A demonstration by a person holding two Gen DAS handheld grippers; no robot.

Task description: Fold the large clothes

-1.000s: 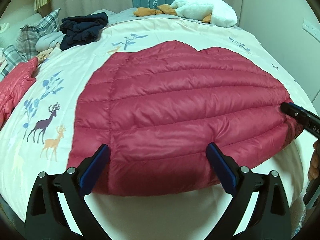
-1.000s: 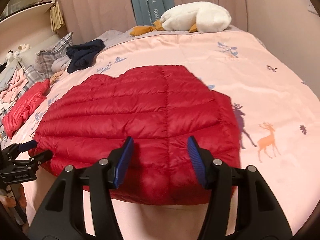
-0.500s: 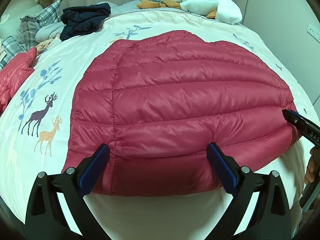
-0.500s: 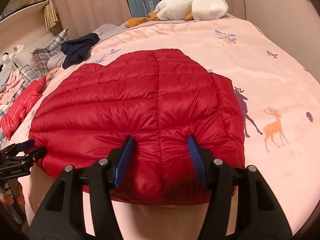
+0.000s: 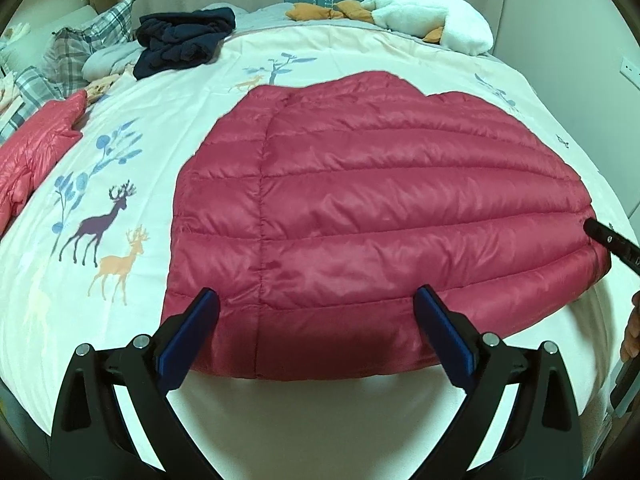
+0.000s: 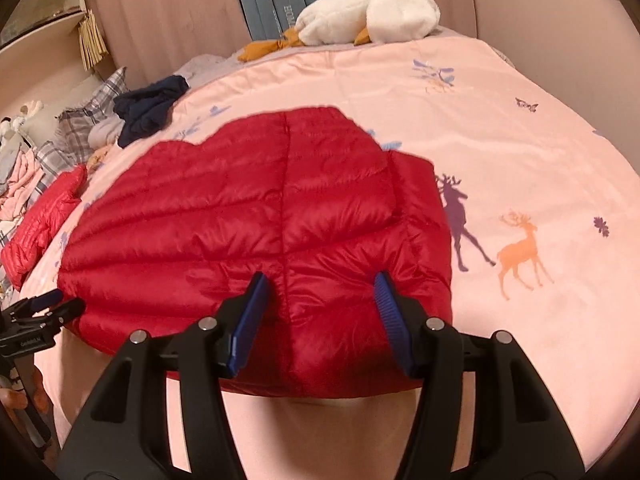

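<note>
Bedspread (image 5: 328, 420) first, since it's under everything: pale, printed with deer and branches, and my red down jacket (image 5: 380, 216) is spread flat on it with the hem facing me.

Going left to right in the left wrist view: a second red jacket (image 5: 36, 148) is bunched at the far left edge, plaid pillows (image 5: 72, 48) and a dark navy garment (image 5: 184, 40) sit toward the back, and a white plush duck (image 5: 432, 16) lies along the far side.

My left gripper (image 5: 316, 320) has its blue pads wide apart, low over the near hem at the jacket's left end (I honestly can't tell if the pads touch the fabric or float just above it). The left pad sits right by the jacket's corner, the right one nearer mid-hem.

Further right, my right gripper (image 6: 320, 308) is spread open too, though narrower. Its pads straddle a vertical seam near the hem at the jacket's right end, looking pressed into the puffy fabric, not clamped on anything. A folded-under layer of the jacket peeks out along the right edge there. In the right wrist view the left gripper's tips show at the jacket's far-left corner.
</note>
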